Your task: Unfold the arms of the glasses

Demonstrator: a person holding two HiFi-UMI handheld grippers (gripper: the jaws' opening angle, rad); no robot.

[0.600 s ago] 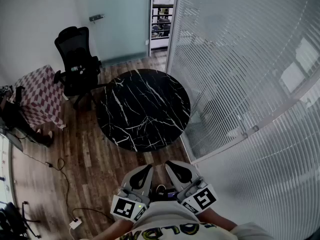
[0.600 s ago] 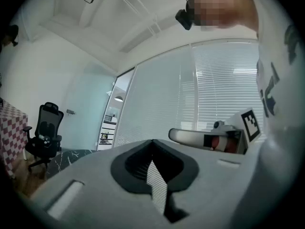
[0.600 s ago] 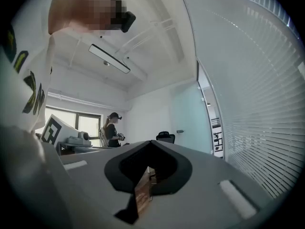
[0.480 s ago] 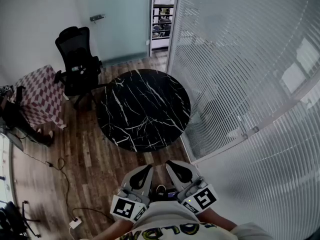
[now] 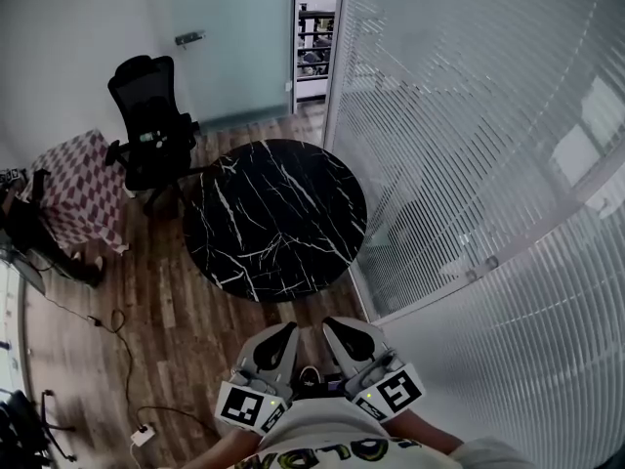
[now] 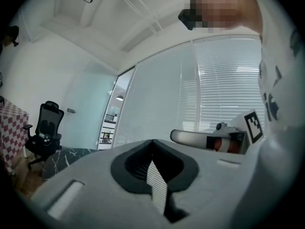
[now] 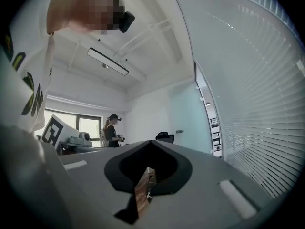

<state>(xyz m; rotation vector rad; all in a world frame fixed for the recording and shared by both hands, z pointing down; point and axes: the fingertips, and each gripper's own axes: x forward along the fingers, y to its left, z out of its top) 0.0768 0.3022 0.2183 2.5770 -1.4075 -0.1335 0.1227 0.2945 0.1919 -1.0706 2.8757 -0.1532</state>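
Currently, both grippers are hovering over the wooden floor (image 5: 176,320) on the near side of the round black marble table (image 5: 273,218), well apart from its edge and close against the person's own shirt. The left gripper (image 5: 285,332) is pointing level toward the table, and its own view is showing the jaws pressed together at the tips with nothing pinched between them. The right gripper (image 5: 335,326) is sitting just beside it, angled a little outward. Its jaws are likewise meeting at the tips, with only a sliver of floor showing through the slot behind them. The marker cubes (image 5: 249,406) are facing up toward the head camera.

The glasses are not showing up in any view; nothing can be made out lying on the tabletop.

A black office chair (image 5: 146,115) is standing just off the table's far-left edge, and a checked cloth (image 5: 73,189) is draping a piece of furniture farther left of the table. White slatted blinds (image 5: 469,115) are running along the table's right side, and a frosted glass door (image 5: 234,37) is standing beyond its far edge. A cable (image 5: 112,325) is trailing across the floor to the near left of the table. Far off in the right gripper view, another person (image 7: 110,128) is standing by a window.
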